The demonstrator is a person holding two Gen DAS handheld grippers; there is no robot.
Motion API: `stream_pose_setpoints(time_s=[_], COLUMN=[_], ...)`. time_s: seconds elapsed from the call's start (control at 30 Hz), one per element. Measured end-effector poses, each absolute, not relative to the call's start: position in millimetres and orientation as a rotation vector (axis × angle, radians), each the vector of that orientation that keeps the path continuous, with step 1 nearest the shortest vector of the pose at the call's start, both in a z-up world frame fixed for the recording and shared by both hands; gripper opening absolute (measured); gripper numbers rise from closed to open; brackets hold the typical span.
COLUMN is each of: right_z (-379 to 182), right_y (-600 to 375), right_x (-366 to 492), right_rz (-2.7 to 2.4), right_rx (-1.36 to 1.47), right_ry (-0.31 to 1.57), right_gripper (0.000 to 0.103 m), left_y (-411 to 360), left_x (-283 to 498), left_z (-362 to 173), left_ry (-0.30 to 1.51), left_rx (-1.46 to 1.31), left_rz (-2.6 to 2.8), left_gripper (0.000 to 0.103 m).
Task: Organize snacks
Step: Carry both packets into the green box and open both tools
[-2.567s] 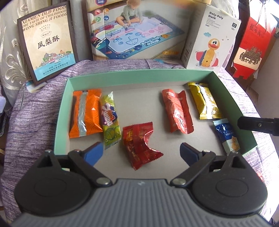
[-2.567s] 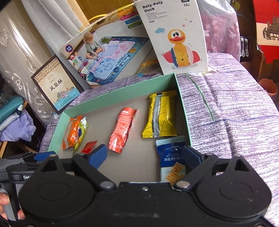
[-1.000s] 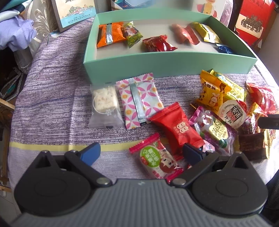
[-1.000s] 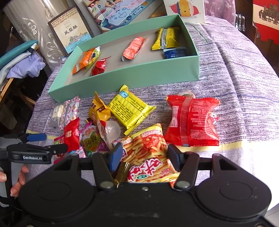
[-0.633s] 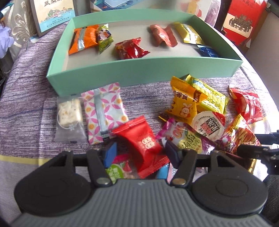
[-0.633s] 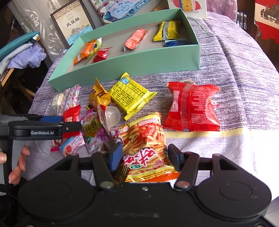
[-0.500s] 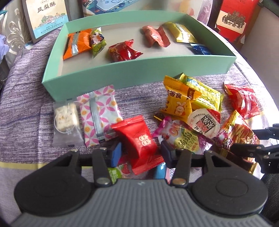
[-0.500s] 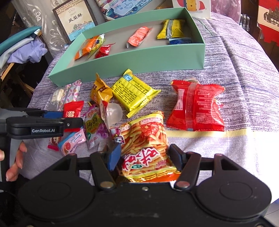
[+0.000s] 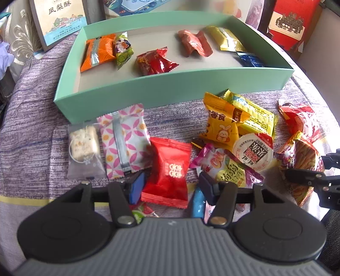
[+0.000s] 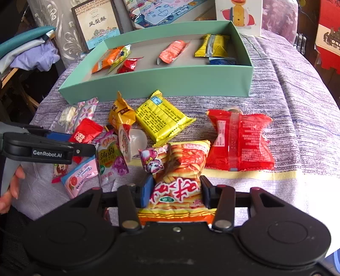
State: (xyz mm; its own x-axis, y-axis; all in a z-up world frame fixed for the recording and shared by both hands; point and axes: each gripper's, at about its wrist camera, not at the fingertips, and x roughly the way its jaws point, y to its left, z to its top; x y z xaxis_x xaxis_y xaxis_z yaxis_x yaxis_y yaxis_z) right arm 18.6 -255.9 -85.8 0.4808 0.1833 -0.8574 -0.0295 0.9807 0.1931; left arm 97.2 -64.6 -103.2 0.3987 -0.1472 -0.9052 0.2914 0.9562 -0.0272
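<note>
A teal box [image 9: 170, 89] at the back of the purple cloth holds several wrapped snacks. In front of it lies a loose heap of packets. My left gripper [image 9: 170, 184] straddles a red square packet [image 9: 170, 167] that lies flat; its jaws are opening. The left pad touches the packet's edge and the right pad stands just clear. My right gripper [image 10: 175, 191] has an orange-yellow fries bag [image 10: 182, 167] between its pads. Those jaws are closing, and both pads press the bag, which is pinched narrow there.
A pink flowered packet [image 9: 125, 138] and a clear nougat packet [image 9: 84, 144] lie left of the red one. Yellow packets [image 9: 223, 127] and a jelly cup [image 9: 252, 150] lie to its right. A big red bag [image 10: 240, 142] lies far right. Cardboard boxes [image 9: 61, 19] stand behind.
My left gripper slid right over the red packet and narrowed from wide open to closely around it. The right jaws closed inward onto the fries bag.
</note>
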Motion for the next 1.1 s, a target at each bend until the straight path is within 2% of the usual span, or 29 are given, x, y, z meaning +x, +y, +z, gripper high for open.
stream_pose_setpoints(time_s=[0.03,0.17,0.73,1.1], right_z=[-85,-80,-40,-13], right_y=[-260,-268,-270,-277], right_x=[18,15,41,149], right_rz=[0.129,0.132,0.210,0.193], right_rx=[0.178,0.211,0.317,0.342], right_ry=[1.062,1.049,1.001,0.922], right_gripper=[0.044,0.044,0.044,0.044], left_y=[-67,-68,-34,-38], left_x=[97,93,88,173], left_z=[-103,-100,-65,-27], left_ry=[1.118,1.108,1.069,0.981], left_rx=[0.155,0.170,0.008,0.000], left_rz=[-0.277,-0.301,-0.314,-0.297], left_gripper=[0.043,0.034,0.034,0.034])
